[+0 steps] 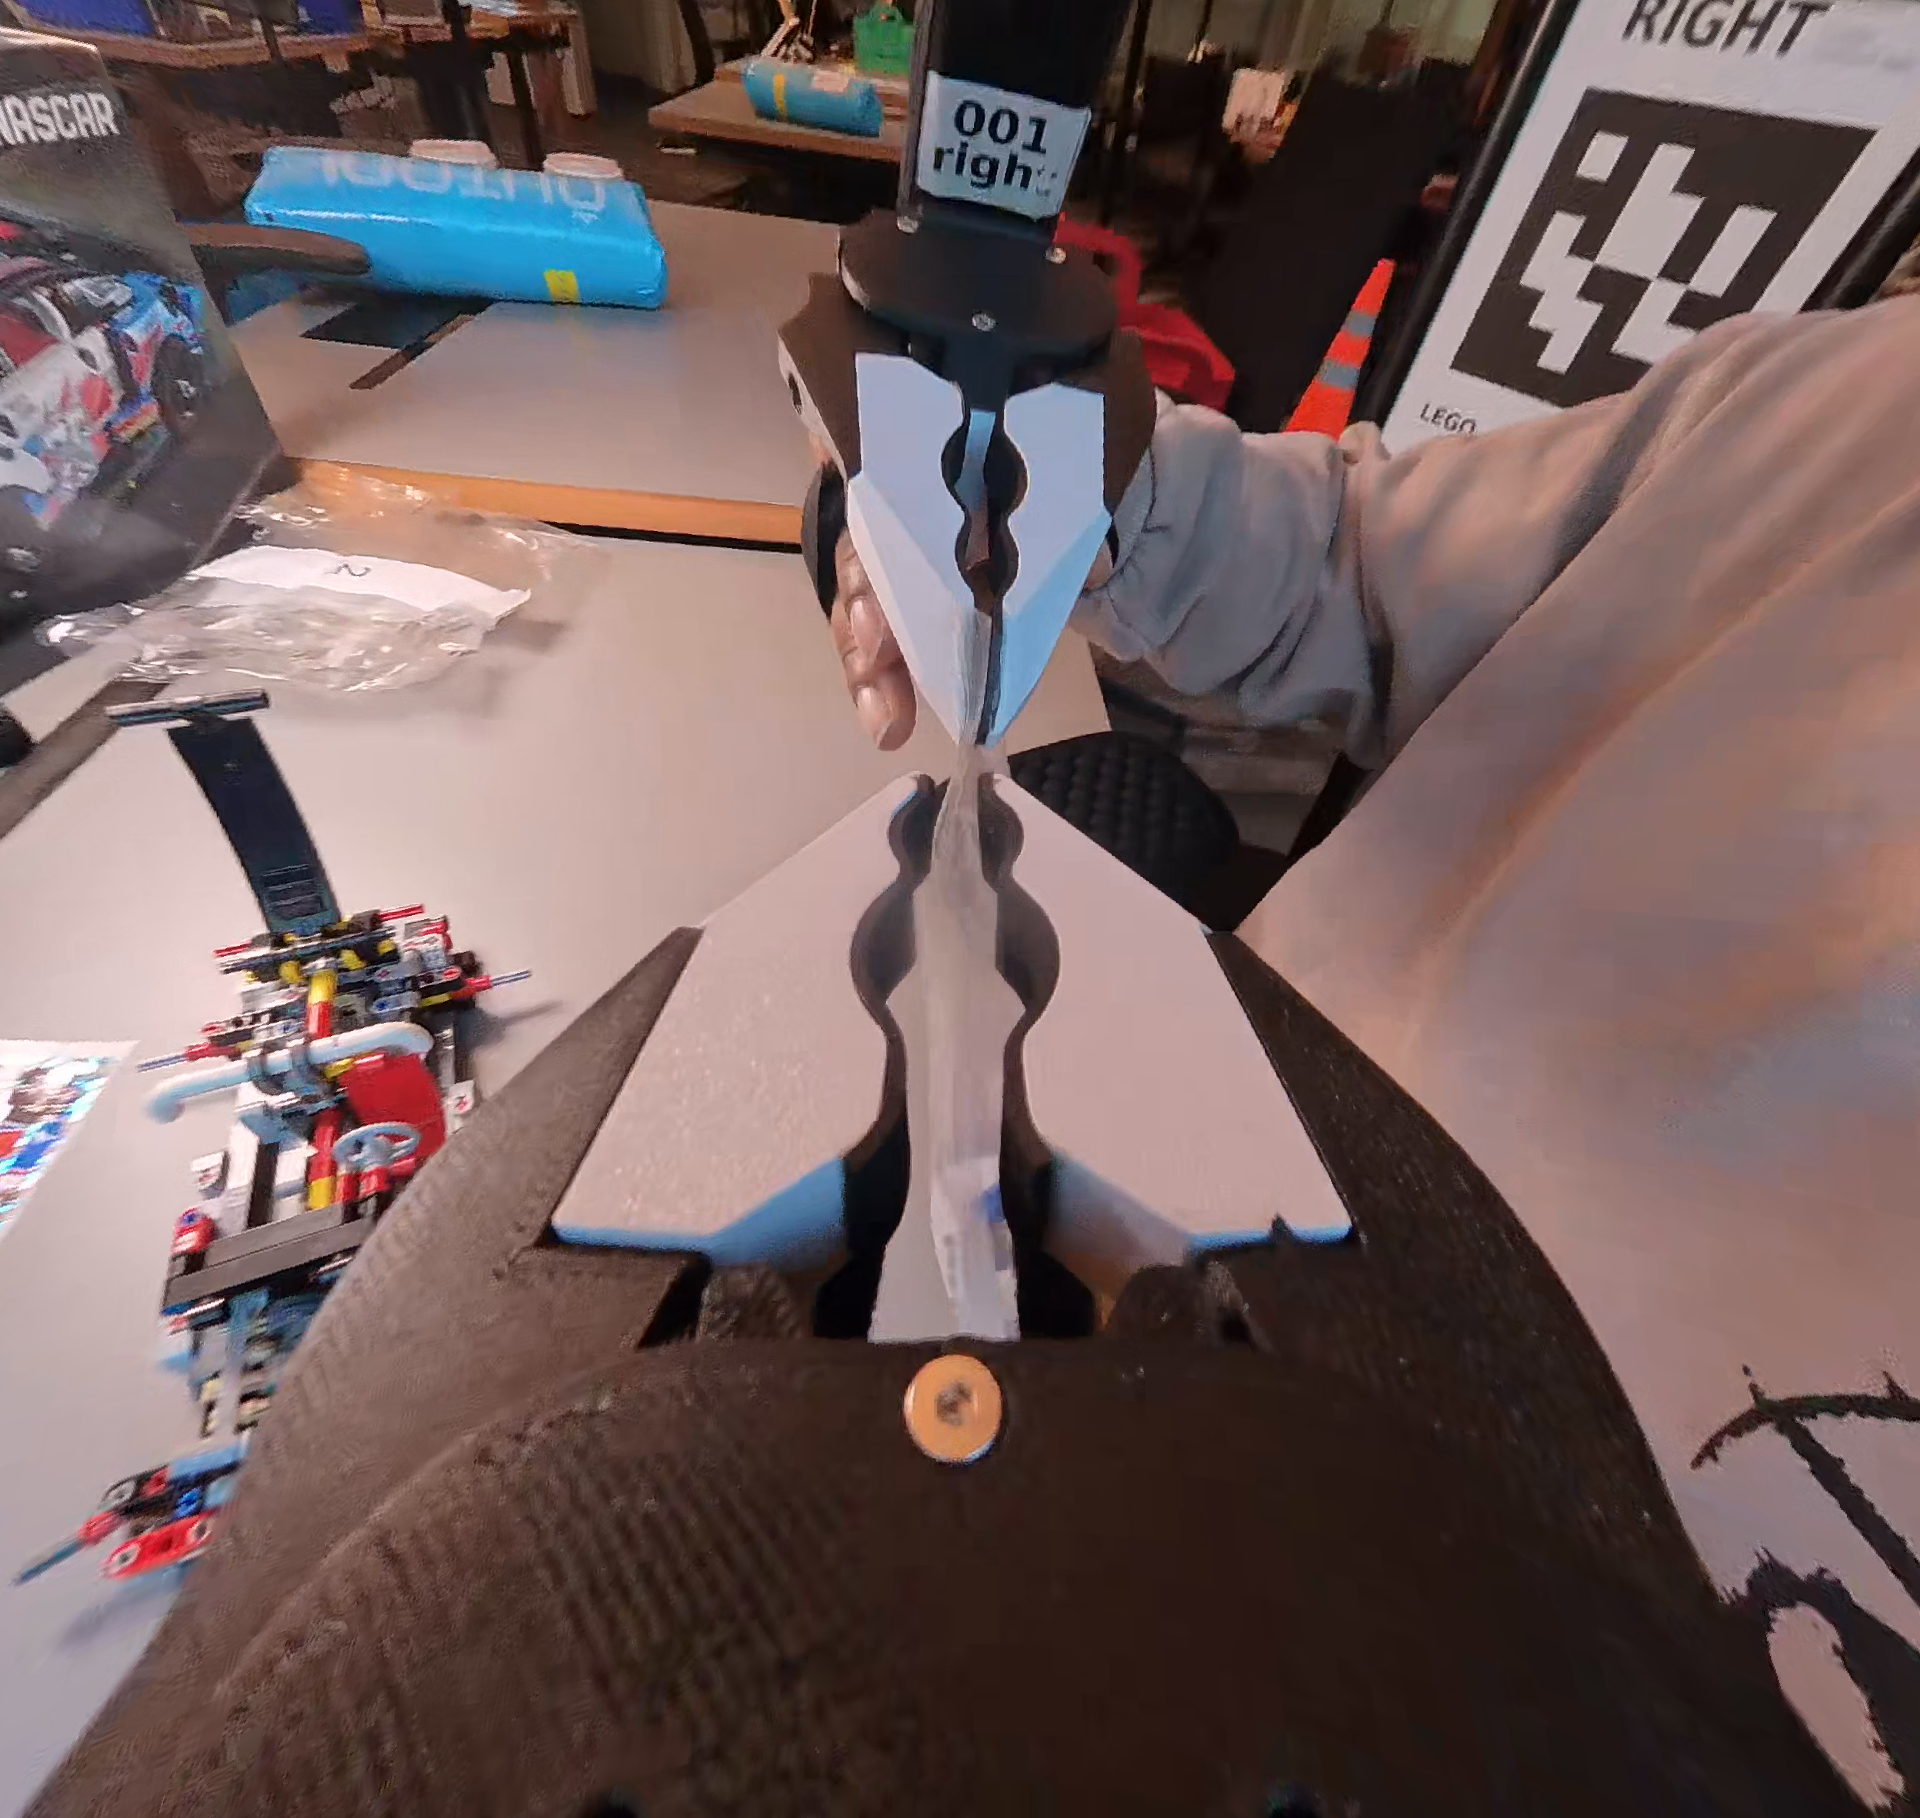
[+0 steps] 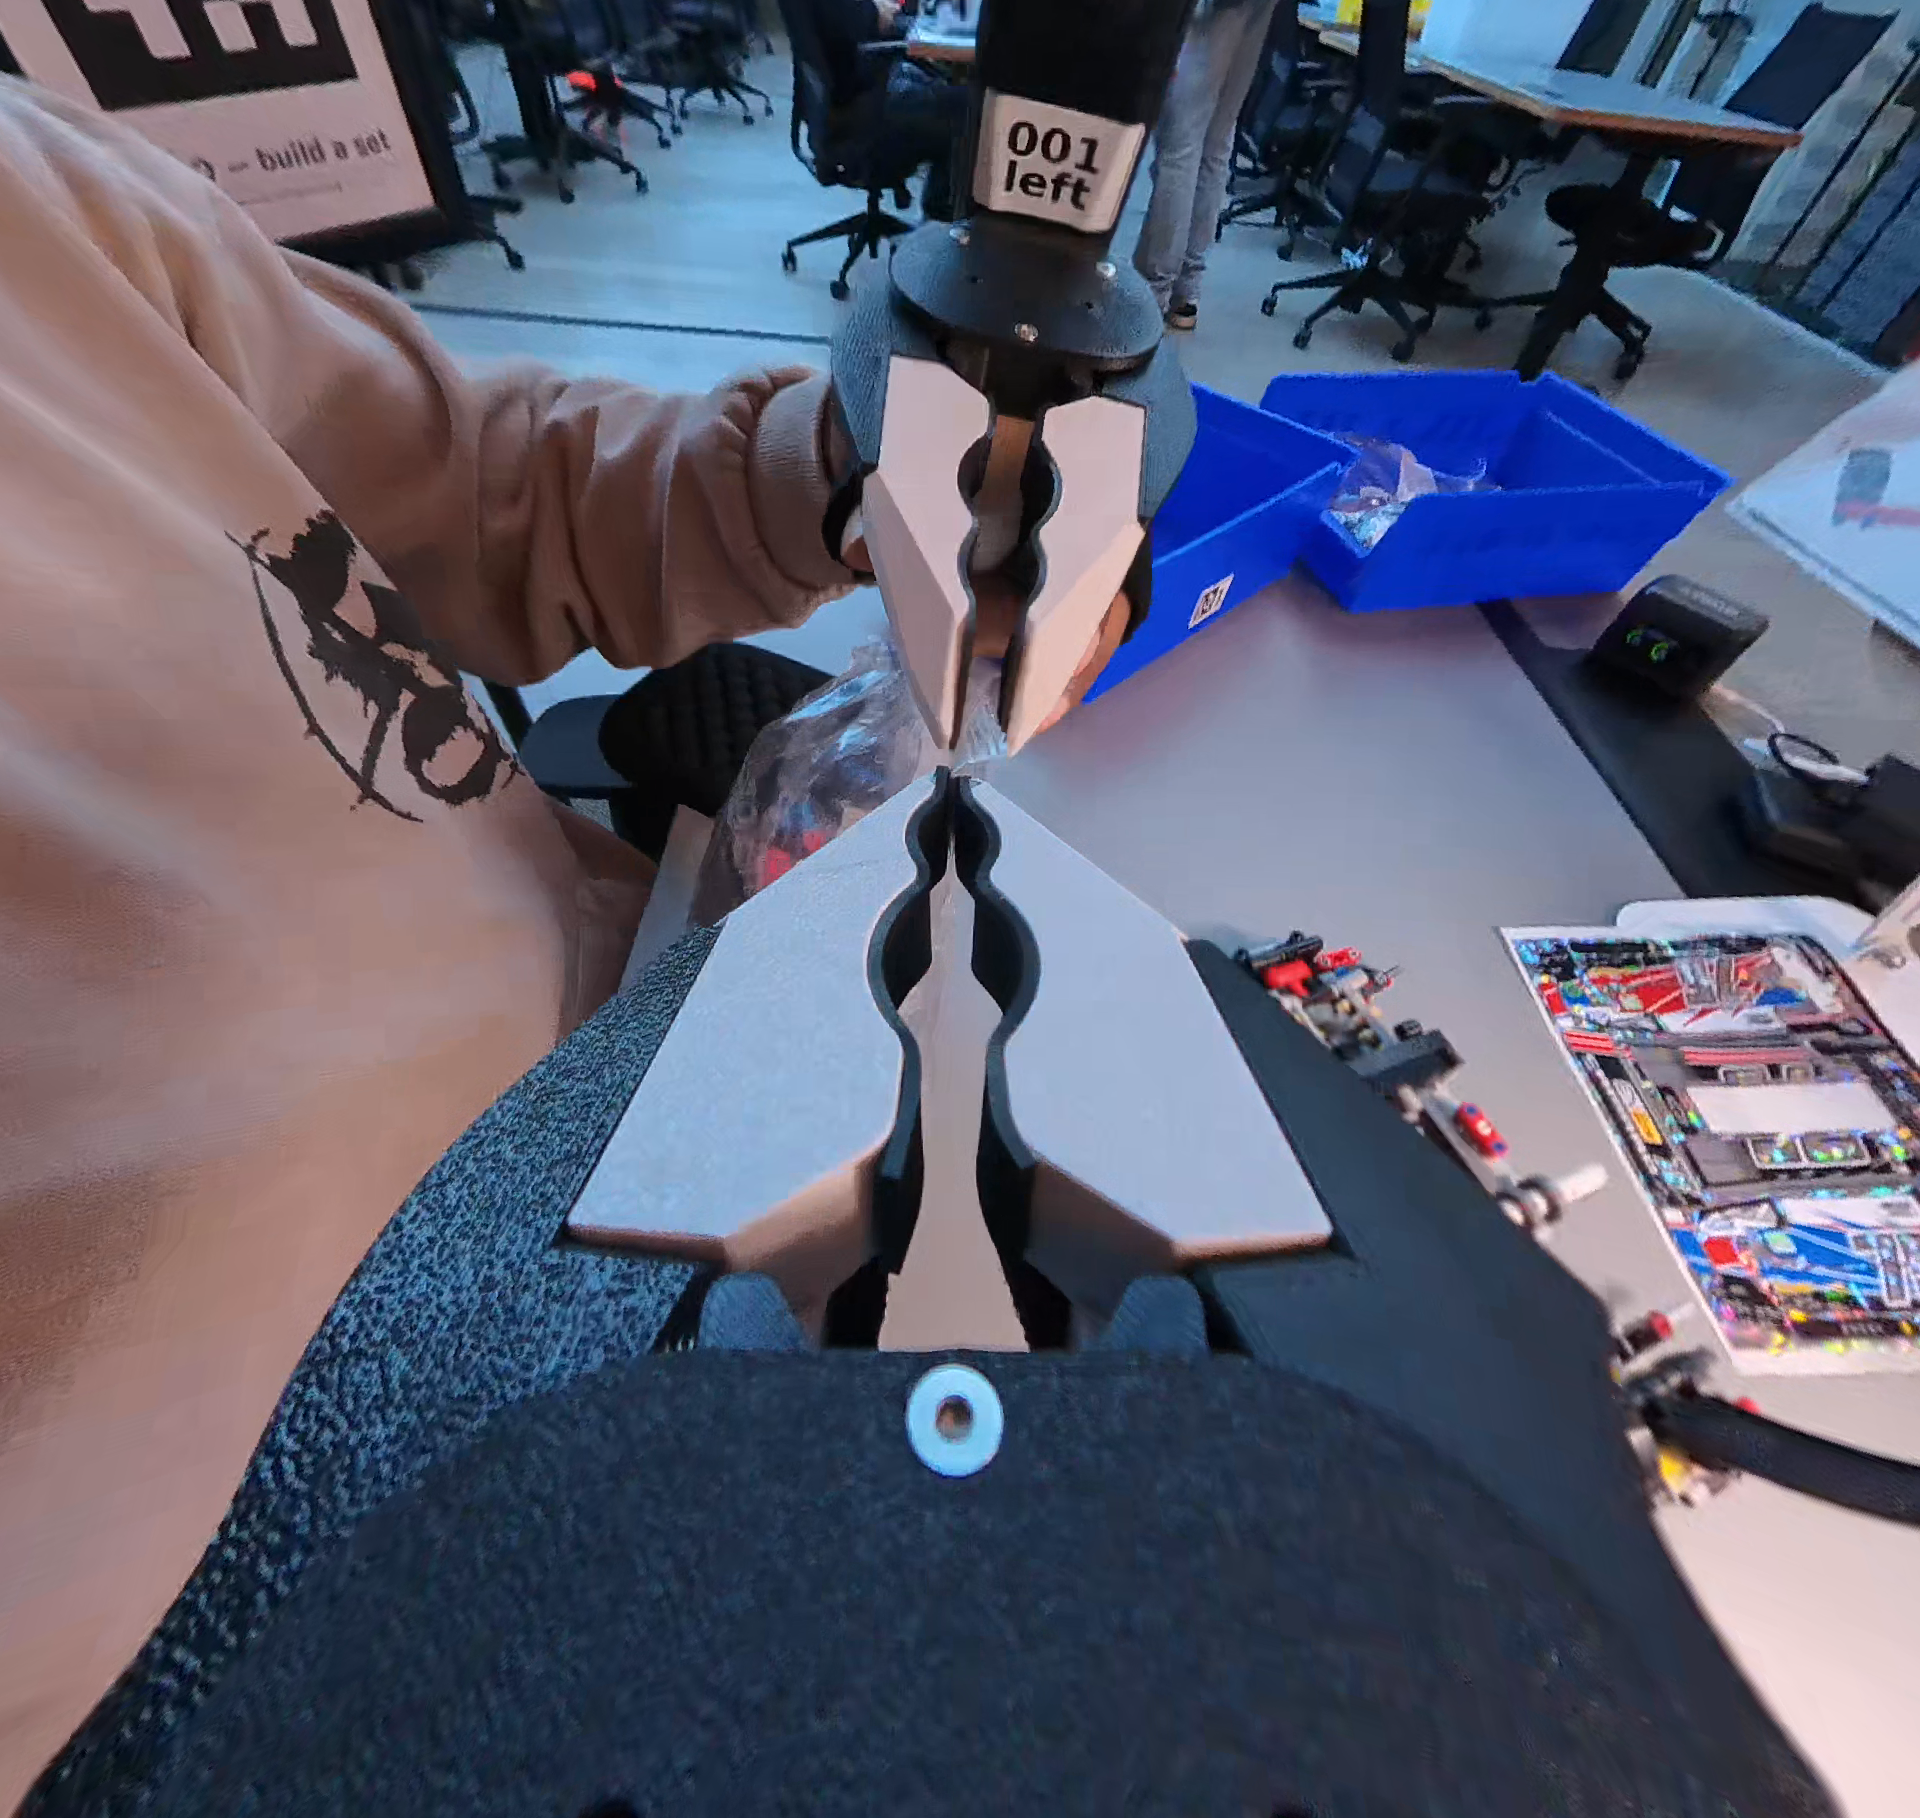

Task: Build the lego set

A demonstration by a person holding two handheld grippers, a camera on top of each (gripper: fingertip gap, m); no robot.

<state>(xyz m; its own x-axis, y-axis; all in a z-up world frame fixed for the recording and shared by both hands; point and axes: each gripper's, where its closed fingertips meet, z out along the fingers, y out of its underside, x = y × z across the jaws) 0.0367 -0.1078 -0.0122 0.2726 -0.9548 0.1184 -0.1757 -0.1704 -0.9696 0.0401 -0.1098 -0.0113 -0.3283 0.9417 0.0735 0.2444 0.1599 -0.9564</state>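
Each wrist camera sits close behind its own fingers, looking forward along them. The views face each other tip to tip, sharing the grey table point(image 1: 582, 833) point(image 2: 1351, 833) and the crinkled clear plastic bag point(image 1: 961, 937) point(image 2: 821, 760).

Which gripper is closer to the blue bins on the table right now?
Left. The left gripper hangs just in front of the blue bins; the right gripper meets it tip to tip from the near side, farther away.

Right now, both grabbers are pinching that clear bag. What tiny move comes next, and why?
Probably pull the two apart to tear the clear bag. The left gripper and right gripper meet tip to tip, jaws shut on its edge, and the pieces are still sealed inside.
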